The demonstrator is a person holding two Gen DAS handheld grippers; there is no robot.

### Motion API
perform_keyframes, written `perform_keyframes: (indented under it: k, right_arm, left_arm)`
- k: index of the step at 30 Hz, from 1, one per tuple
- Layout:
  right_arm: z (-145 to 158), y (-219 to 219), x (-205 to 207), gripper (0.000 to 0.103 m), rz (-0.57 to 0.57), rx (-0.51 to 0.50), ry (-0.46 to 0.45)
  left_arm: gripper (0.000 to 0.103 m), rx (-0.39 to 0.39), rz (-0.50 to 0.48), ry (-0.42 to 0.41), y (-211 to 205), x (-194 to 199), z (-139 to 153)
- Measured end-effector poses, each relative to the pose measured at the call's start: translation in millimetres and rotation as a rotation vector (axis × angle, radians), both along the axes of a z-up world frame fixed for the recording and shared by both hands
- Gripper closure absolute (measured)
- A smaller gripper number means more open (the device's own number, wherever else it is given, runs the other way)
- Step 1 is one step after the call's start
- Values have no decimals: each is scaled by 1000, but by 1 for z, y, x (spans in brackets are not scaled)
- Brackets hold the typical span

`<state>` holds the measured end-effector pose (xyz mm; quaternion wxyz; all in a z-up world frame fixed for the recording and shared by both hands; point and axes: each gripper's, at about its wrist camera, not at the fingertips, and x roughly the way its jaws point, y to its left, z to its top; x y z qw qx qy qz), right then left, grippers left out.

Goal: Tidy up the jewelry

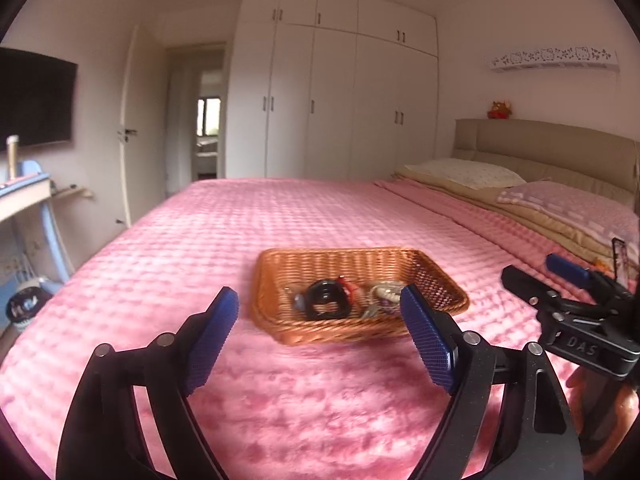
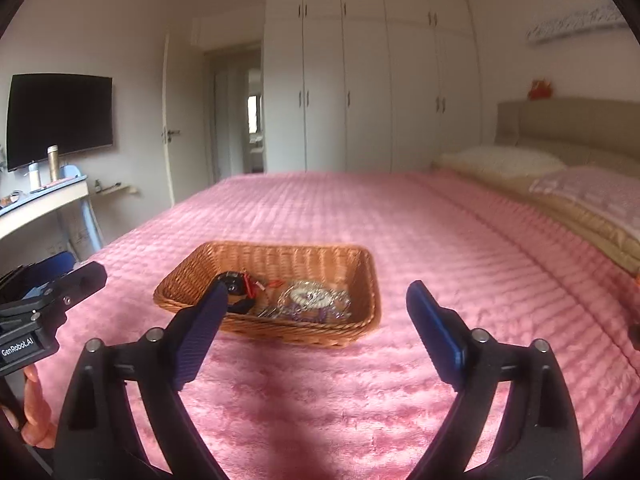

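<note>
Left gripper (image 1: 320,300) spread wide, nothing between its blue pads; right gripper (image 2: 316,298) likewise released and empty. Both hover above the pink bedspread (image 1: 160,240), just short of a woven wicker basket (image 1: 440,280). Jewelry lies heaped in the basket's near end: chunky black bangle (image 1: 326,298), small red piece (image 1: 348,286), pale bead strand (image 2: 308,296) tangled with silvery chains (image 2: 340,304). Some blur.

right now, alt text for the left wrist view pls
A wicker basket holding a black bangle and pale beads sits on a pink bedspread, framed by the open, empty left gripper. The right gripper shows at the right edge.
</note>
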<state>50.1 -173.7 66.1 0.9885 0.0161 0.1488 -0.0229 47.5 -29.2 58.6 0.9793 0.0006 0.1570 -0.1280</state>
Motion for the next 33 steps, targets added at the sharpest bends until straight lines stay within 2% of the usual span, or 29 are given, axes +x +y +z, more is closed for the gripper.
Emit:
perform_keyframes:
  k: [3,7,12,21,23,33]
  right_arm:
    - [-12,4,-5,12,-23,-19,-55]
    - [-22,6,-10,11,-13,-26,-66]
    - [-36,6,-10,11,-20,-26,-53]
    - [-49,-3,-7,11,-46,22,-29]
    - [-51,-5,-7,9,-47,30,-28]
    - [-54,-3,-8,8,-47,26,-37]
  left_arm:
    - [22,16,47,-55,2,-8,-9]
    - [22,14,87,-83,6,-10,-19]
    - [22,15,101,-67,8,-9,-32]
    - [13,133,147,-52,-9,-5,-50]
    - [12,146,149,-45,-10,-3,-53]
    - [11,113,162,-52,-2,-4,-56]
